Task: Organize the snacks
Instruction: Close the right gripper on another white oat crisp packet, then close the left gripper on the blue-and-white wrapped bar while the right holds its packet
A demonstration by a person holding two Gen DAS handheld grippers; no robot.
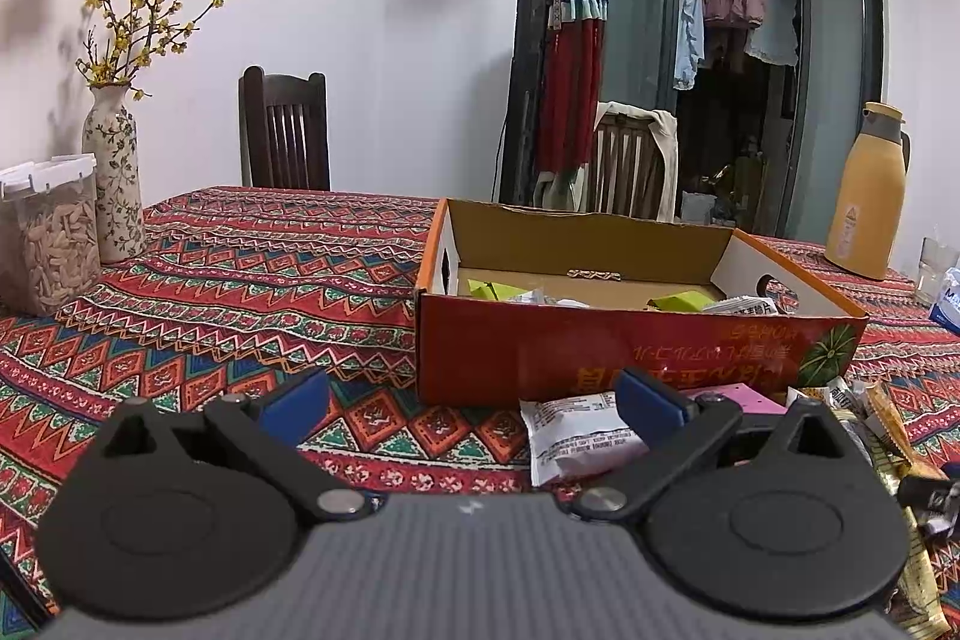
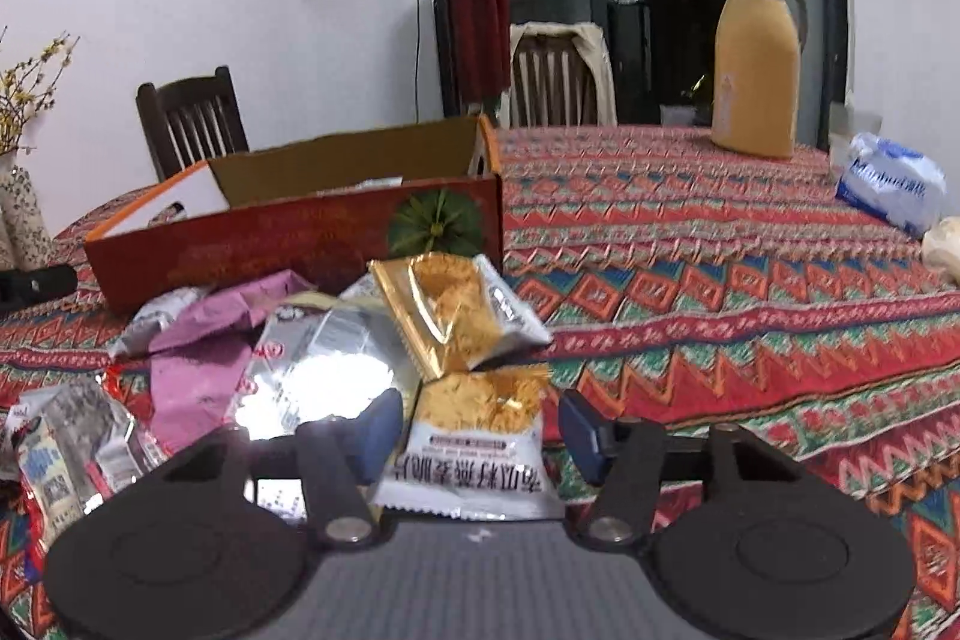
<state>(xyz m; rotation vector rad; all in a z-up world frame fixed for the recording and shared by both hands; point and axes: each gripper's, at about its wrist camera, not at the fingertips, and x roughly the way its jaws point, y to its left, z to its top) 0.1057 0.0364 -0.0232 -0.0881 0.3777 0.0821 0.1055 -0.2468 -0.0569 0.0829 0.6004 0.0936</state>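
With both tongs open, I should lower my right tongs squarely around the white cracker packet, close gently, then carry it to the box.

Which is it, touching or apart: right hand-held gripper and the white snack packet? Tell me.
Apart. The right wrist view shows the right hand-held gripper open, tablecloth visible between the white snack packet and one finger.

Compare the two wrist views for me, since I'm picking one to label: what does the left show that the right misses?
Left only: the inside of the box with green packets, and a jar of seeds.
Right only: a gold snack packet and a white bag.
Both: the box, yellow jug and patterned tablecloth.
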